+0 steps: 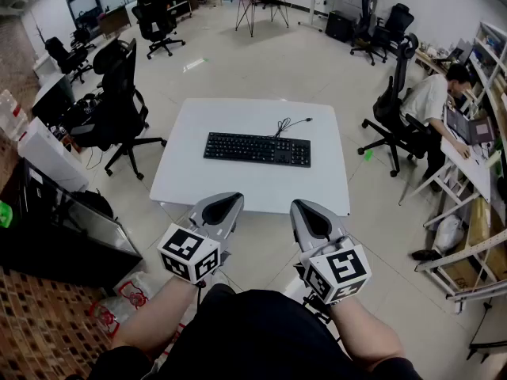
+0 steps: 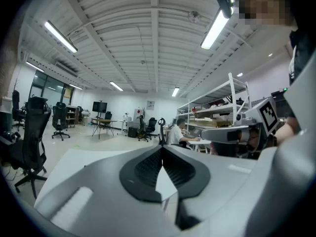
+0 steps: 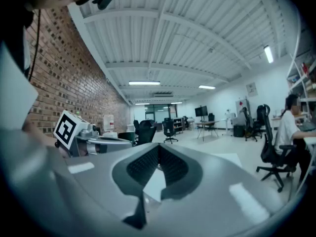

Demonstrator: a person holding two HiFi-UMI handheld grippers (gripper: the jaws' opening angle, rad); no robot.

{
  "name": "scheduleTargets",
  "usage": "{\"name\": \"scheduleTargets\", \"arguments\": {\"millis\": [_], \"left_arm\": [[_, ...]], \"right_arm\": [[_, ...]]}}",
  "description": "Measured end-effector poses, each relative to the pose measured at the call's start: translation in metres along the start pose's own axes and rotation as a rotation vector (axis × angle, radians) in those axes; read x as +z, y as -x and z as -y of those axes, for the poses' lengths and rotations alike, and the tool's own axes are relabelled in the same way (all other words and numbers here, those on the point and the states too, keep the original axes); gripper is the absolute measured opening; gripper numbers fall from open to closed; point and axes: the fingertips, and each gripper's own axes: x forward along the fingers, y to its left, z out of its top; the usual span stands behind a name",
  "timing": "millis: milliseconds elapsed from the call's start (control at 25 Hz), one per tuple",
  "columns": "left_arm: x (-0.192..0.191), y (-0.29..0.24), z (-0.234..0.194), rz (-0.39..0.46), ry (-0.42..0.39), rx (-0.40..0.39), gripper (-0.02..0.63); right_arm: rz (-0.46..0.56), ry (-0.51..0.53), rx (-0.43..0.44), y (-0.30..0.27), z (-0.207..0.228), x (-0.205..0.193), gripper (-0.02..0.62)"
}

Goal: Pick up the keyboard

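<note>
A black keyboard (image 1: 257, 149) with a thin black cable lies flat near the middle of the white table (image 1: 198, 180) in the head view. My left gripper (image 1: 226, 202) and right gripper (image 1: 303, 207) hang side by side just short of the table's near edge, well back from the keyboard. Both are shut with nothing between their jaws. In the left gripper view the left gripper (image 2: 162, 149) points nearly level across the room, with the right one at its right. The right gripper view shows the shut right gripper (image 3: 158, 149) and the table's white top beyond it.
Black office chairs (image 1: 119, 101) stand left of the table and another (image 1: 392, 105) to its right, where a person (image 1: 436, 105) sits at a desk. A black cabinet (image 1: 63, 228) lies at the near left, shelving at the right, and open floor beyond the table.
</note>
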Motion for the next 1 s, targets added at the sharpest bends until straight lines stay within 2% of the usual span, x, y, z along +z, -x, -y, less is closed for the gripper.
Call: {"name": "scheduleTargets", "arguments": {"millis": [200, 360, 720, 1000], "left_arm": [[-0.01, -0.012, -0.027, -0.033, 0.059, 0.022, 0.009], [-0.019, -0.025, -0.068, -0.063, 0.104, 0.072, 0.046], [-0.067, -0.074, -0.198, -0.181, 0.279, 0.184, 0.15], [-0.122, -0.126, -0.313, -0.325, 0.381, 0.242, 0.163]], "right_arm": [[0.005, 0.0, -0.008, -0.004, 0.009, 0.001, 0.002], [-0.003, -0.001, -0.022, -0.014, 0.019, 0.0, 0.002], [-0.052, -0.013, -0.071, -0.067, 0.054, -0.005, 0.002], [-0.109, -0.043, -0.112, -0.142, 0.085, -0.009, 0.002]]}}
